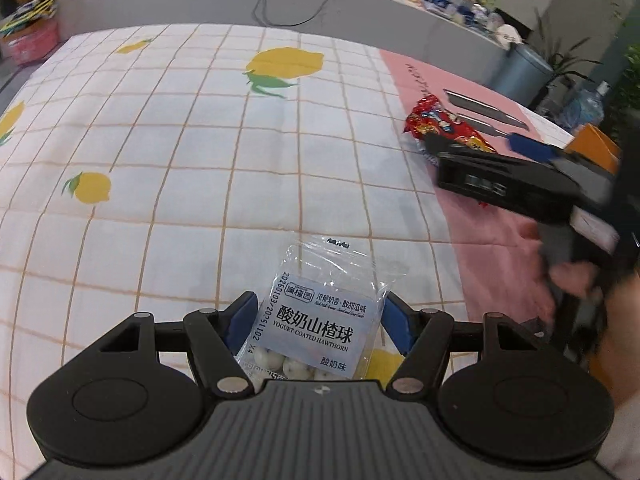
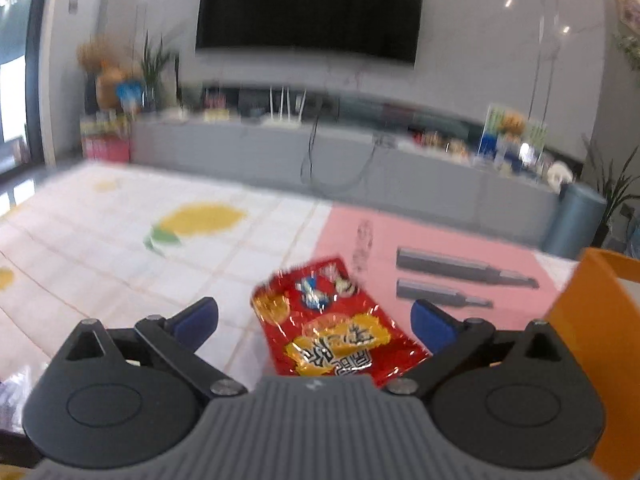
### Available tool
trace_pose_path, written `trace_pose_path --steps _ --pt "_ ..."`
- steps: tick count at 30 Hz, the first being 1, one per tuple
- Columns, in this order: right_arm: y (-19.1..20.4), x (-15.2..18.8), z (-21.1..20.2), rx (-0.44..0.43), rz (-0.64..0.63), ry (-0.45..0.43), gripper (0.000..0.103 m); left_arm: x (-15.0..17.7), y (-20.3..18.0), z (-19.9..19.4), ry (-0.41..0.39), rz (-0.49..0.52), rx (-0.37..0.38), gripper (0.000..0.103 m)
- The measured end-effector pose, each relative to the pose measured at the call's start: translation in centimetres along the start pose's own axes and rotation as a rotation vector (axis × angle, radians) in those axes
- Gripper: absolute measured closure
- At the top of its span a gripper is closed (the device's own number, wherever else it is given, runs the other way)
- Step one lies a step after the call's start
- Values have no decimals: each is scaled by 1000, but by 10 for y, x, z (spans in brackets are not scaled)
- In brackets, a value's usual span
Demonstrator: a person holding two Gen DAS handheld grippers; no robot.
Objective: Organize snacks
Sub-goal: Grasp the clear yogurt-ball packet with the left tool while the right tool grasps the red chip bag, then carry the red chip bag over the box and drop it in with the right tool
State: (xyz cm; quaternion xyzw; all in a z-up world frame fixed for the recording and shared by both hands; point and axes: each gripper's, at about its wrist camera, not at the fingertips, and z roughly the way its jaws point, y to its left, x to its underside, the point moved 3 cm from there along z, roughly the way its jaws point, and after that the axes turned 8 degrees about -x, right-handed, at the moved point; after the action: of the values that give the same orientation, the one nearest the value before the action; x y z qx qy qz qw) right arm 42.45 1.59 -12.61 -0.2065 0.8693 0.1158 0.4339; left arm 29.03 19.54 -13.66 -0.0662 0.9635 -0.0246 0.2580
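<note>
A clear packet of yogurt-coated hawthorn balls [image 1: 316, 320] with a pale blue label sits between the blue pads of my left gripper [image 1: 320, 316], which is shut on it above the lemon-print cloth [image 1: 200, 140]. A red snack packet [image 2: 332, 320] lies where the cloth meets the pink mat [image 2: 400, 240]. My right gripper [image 2: 316, 320] stands wide open around it, and neither pad touches it. In the left wrist view the red snack packet [image 1: 436, 120] shows at the right with the right gripper [image 1: 476, 146] over its near end, held by a hand [image 1: 572, 276].
An orange box [image 2: 592, 320] stands close on the right of the right gripper. Two grey bar-shaped tools [image 2: 460, 268] lie on the pink mat beyond the red packet. A grey cabinet [image 2: 280, 152] with clutter runs along the back, with a grey bin [image 2: 580, 216] at its right end.
</note>
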Motion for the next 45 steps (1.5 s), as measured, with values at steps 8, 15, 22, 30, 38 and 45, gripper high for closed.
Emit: trace_pose_path --steps 8,15,22,30,38,45 --pt "-14 1 42 21 -7 113 5 -2 5 0 11 -9 24 26" --pt "-20 8 28 -25 86 75 24 -2 8 -5 16 -43 22 28" --pt "-6 -5 -22 -90 170 -21 25 -3 10 -36 -78 -70 28 31" --pt "5 -32 -122 -184 222 -176 25 1 7 -42 -113 -94 20 32" --pt "-42 -41 -242 -137 178 -264 25 11 -8 -64 -169 -105 128 32" --pt "-125 -9 -286 46 206 -110 25 13 -55 -91 -212 -40 217 32"
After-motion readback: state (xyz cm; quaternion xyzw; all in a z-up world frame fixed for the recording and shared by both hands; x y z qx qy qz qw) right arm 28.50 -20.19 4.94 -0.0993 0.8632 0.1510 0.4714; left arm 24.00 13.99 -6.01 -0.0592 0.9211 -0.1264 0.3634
